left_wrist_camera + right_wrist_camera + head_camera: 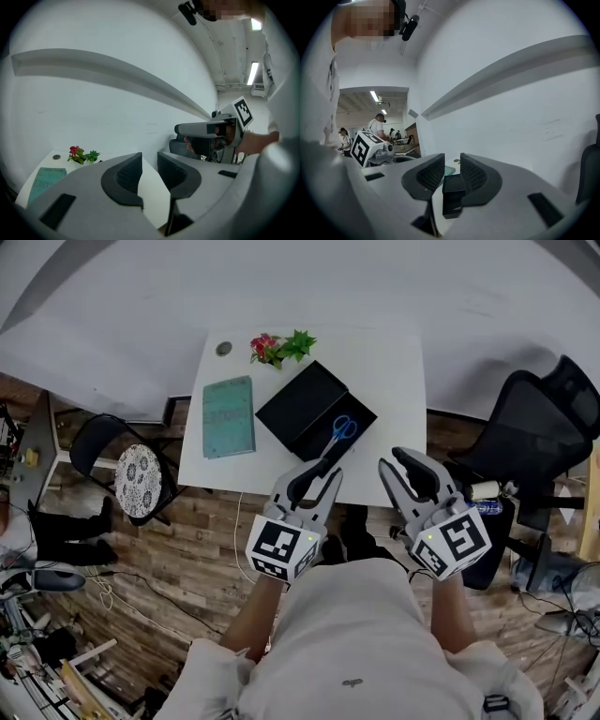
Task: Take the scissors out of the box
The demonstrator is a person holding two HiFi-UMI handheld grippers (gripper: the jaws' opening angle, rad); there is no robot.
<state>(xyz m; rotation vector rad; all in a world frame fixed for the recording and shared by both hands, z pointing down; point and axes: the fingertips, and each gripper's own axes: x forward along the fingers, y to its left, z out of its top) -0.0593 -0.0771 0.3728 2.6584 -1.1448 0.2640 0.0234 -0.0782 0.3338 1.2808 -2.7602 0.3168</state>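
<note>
Scissors (340,432) slant in the box (302,401), blades toward my nearer left tool (317,476); it and my right tool (406,472) gape empty.

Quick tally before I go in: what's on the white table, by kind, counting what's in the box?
Black box: 1
Scissors: 1 (lying in the box)
Teal book: 1
Flower sprig: 1
Small round disc: 1
Total: 5

One box (305,407), one scissors (339,434), one notebook (228,415); one plant (280,347)
</note>
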